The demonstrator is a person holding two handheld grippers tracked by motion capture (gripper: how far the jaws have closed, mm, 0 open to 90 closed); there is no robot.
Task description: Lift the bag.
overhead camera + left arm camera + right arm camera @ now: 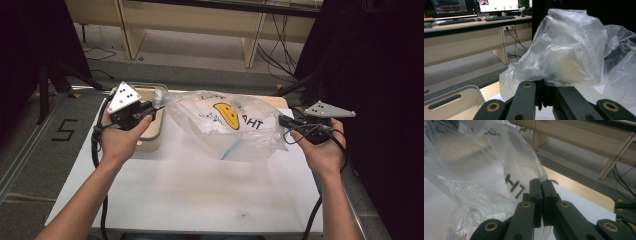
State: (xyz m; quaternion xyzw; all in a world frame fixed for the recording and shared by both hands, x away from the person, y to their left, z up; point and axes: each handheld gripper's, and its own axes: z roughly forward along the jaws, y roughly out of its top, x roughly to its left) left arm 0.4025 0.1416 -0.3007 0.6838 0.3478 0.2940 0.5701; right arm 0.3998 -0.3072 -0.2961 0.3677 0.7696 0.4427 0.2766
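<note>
A clear plastic bag (231,126) with a yellow smiley face and black letters hangs stretched between both hands over the white table sheet (200,190). My left gripper (152,108) is shut on the bag's left edge, next to a beige bin. My right gripper (283,121) is shut on the bag's right edge. In the left gripper view the jaws pinch the crumpled film of the bag (564,55) at the left gripper (544,83). In the right gripper view the right gripper (541,182) clamps a thin fold of the bag (481,170) by the black letters.
A beige plastic bin (151,134) stands on the table's left, just under the left gripper; its rim and handle slot show as the bin (451,102). Wooden desk legs (252,45) and cables lie on the floor beyond the table. Dark curtains flank both sides.
</note>
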